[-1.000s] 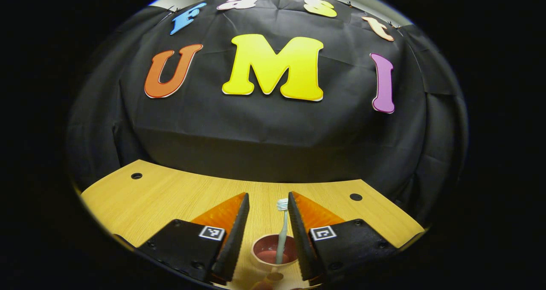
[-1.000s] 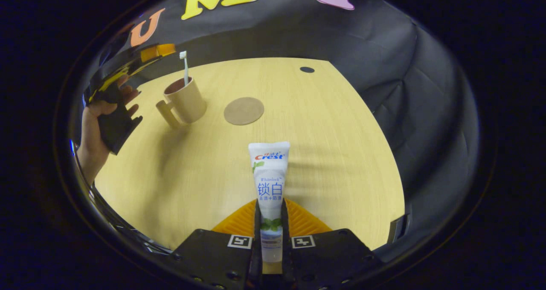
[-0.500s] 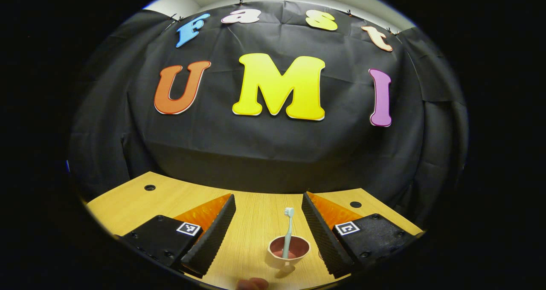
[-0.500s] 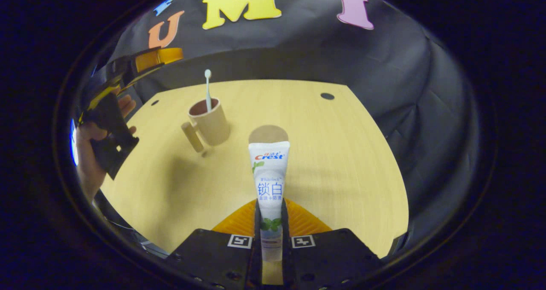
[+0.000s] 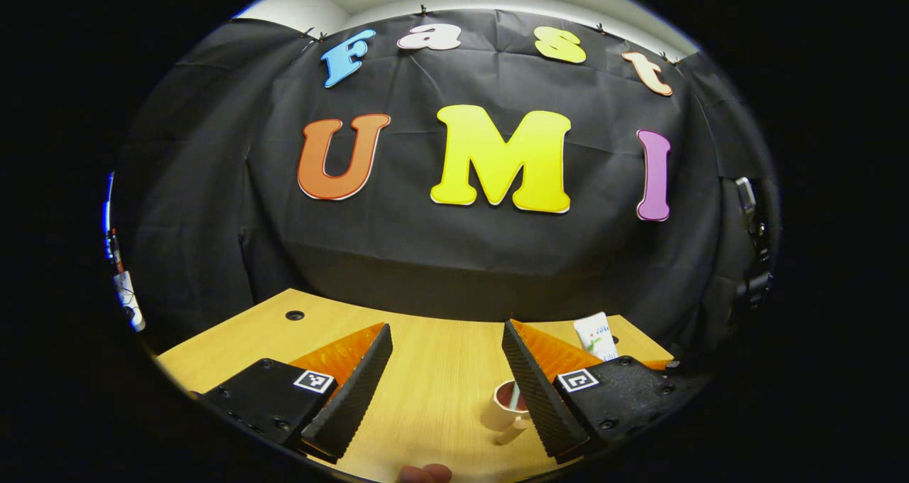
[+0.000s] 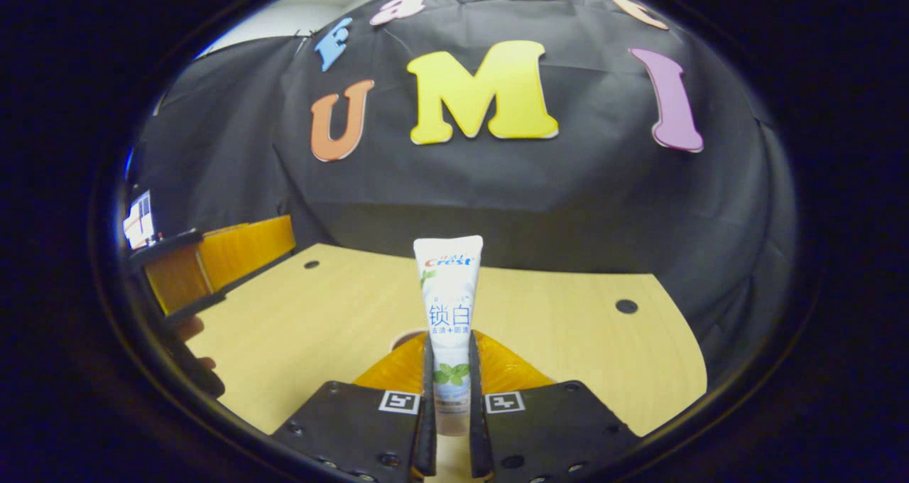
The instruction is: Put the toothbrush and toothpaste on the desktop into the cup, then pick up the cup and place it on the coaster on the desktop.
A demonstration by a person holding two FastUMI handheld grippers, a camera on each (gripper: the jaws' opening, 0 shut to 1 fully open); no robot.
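The cup [image 5: 505,410] is half hidden behind the left gripper's right finger [image 5: 534,391], its toothbrush [image 5: 514,396] barely a sliver. The toothpaste [image 6: 449,312] hides whatever lies beyond it.

Each hand-held gripper [image 5: 446,380] [image 6: 447,405] has black screwed housings bearing square black-and-white markers behind ribbed wedge-shaped fingers.

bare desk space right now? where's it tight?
Free: the light wooden desktop between the open left gripper fingers, back to the black cloth wall; also the stretch by the round cable hole. Tight: around the beige cup, where the right gripper carries the white toothpaste tube.
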